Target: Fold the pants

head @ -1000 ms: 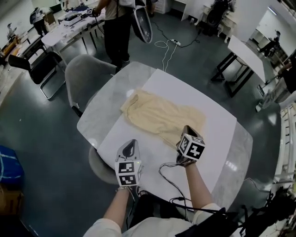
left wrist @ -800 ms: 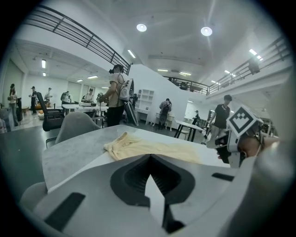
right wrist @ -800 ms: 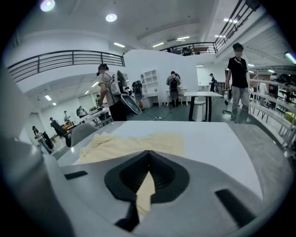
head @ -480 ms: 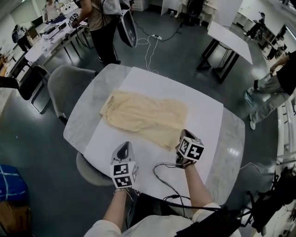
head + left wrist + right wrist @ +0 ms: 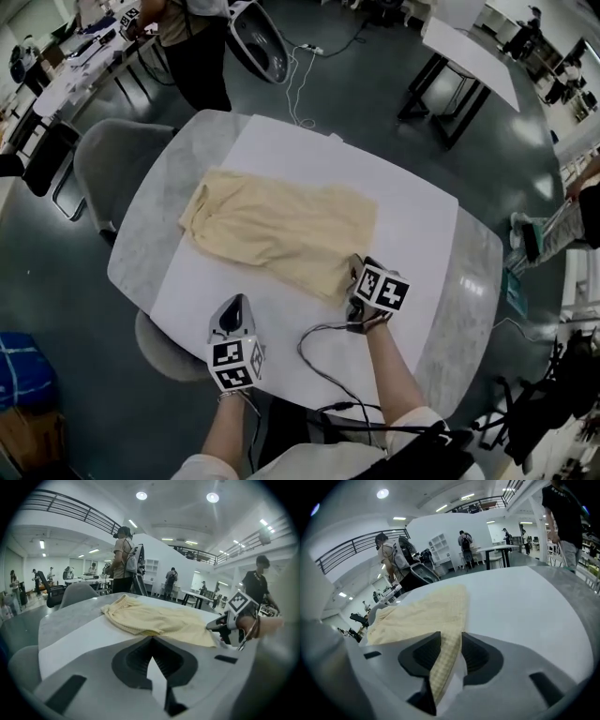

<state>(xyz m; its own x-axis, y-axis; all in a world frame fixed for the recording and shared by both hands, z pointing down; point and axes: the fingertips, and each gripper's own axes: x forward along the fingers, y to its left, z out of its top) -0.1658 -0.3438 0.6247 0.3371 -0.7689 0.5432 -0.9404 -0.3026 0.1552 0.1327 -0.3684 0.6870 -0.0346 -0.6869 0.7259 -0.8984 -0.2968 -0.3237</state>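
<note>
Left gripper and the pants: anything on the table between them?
Nothing visible. Only bare white mat separates the left gripper from the near edge of the pants; the black cable lies off to the gripper's right, clear of that path.

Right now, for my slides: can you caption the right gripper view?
Right gripper, jaws just opened, straddles a leg end of the cream pants on the white table.

You're reaching both arms forward. Your left gripper (image 5: pixel 234 305) is hovering, jaws together and empty. Your right gripper (image 5: pixel 356 268) has just been opening its jaws, the pants (image 5: pixel 281 225) hem lying between them.
</note>
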